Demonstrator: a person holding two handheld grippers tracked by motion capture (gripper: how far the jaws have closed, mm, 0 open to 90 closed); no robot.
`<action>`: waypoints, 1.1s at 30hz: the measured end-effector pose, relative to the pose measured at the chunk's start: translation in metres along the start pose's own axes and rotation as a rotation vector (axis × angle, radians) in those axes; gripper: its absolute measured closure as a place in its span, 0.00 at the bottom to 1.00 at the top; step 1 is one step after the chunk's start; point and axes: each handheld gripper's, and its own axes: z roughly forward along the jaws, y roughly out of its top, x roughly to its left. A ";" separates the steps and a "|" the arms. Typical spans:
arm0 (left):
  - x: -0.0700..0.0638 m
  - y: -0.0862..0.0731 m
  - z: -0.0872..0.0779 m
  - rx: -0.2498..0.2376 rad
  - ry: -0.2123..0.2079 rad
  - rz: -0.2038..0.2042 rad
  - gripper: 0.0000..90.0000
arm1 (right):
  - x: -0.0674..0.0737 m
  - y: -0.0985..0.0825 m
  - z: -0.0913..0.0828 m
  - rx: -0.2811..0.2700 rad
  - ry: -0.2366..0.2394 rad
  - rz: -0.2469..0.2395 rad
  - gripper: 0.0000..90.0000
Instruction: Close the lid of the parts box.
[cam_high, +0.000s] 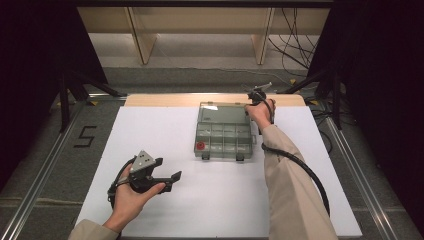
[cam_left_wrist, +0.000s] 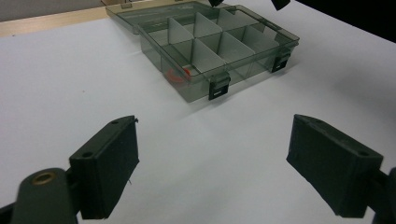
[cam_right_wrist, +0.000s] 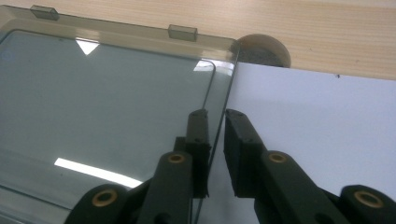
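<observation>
A lab or recording studio: black curtains (cam_high: 30, 75) flank a white-covered desk (cam_high: 220, 200), metal rails (cam_high: 42, 165) run along the grey floor, loose cables (cam_high: 295, 40) trail behind, and a "5" (cam_high: 85, 136) marks the floor.

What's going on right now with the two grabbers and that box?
Left gripper open, empty. Right gripper closed on the lid edge. Box open, lid flat. Nothing in the way.

Your organizer box (cam_high: 223, 140) sits mid-surface toward the far edge: smoky translucent plastic, divided compartments, two dark latches on the near side. Its lid (cam_right_wrist: 107, 107) is open, laid back flat behind it. One red item (cam_left_wrist: 176, 74) in the near-left compartment.
</observation>
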 end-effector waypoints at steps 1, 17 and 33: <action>0.000 0.000 0.000 0.001 -0.001 0.004 0.17 | 0.000 0.000 0.000 0.007 -0.007 -0.005 0.92; 0.002 0.000 0.000 0.000 0.001 0.001 0.17 | 0.010 -0.001 -0.002 0.001 -0.075 0.109 0.99; 0.015 0.010 0.007 -0.005 0.043 -0.047 0.21 | 0.014 -0.006 -0.016 -0.088 -0.086 0.137 1.00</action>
